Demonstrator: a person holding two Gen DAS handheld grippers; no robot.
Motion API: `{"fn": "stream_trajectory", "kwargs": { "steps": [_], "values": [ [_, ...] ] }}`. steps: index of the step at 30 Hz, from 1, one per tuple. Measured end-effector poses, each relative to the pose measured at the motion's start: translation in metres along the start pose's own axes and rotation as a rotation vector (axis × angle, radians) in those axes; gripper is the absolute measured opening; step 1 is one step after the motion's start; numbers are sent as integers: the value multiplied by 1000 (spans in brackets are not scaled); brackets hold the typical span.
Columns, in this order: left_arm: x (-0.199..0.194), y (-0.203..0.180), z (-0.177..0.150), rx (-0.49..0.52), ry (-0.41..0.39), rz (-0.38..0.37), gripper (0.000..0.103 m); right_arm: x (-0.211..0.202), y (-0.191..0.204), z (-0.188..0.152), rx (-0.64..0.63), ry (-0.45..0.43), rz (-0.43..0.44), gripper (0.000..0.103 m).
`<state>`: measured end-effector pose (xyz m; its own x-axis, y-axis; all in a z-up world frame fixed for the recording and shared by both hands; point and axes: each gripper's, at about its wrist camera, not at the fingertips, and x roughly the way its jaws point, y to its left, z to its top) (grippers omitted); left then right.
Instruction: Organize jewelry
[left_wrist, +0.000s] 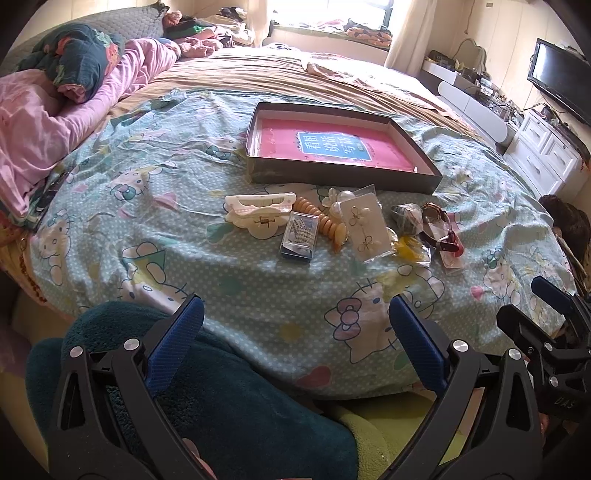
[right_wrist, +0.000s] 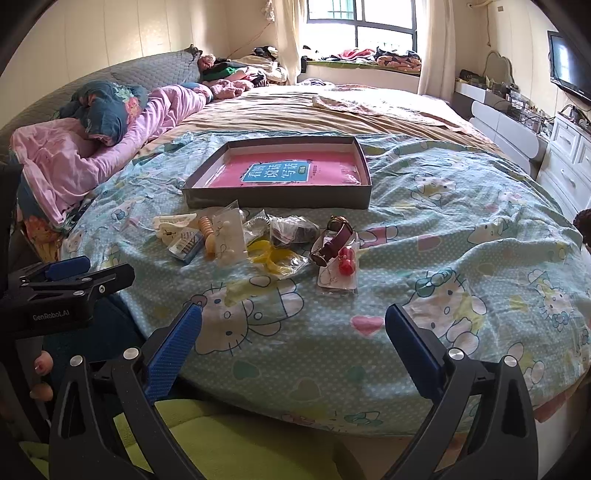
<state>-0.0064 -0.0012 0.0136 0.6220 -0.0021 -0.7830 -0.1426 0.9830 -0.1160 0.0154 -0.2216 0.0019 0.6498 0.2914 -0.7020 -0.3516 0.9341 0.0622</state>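
Both grippers, left gripper (left_wrist: 295, 325) and right gripper (right_wrist: 293, 332), spread empty near bed's front edge; jewelry pile (left_wrist: 343, 225) before shallow box (left_wrist: 340, 147): light, slippery bags, probably grip bag edges.

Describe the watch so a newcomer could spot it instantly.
On the Hello Kitty bedsheet, a row of jewelry lies in front of the dark shallow box. The watch is near the row's right end, above a packet of red earrings. Only it has a maroon strap.
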Motion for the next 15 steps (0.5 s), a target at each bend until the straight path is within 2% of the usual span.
{"fn": "stream_trajectory", "kwargs": {
  "steps": [15],
  "values": [
    [0, -1, 0, 0, -2, 0, 94, 0, 3, -2, -6, 2, 4, 99]
  ]
}}
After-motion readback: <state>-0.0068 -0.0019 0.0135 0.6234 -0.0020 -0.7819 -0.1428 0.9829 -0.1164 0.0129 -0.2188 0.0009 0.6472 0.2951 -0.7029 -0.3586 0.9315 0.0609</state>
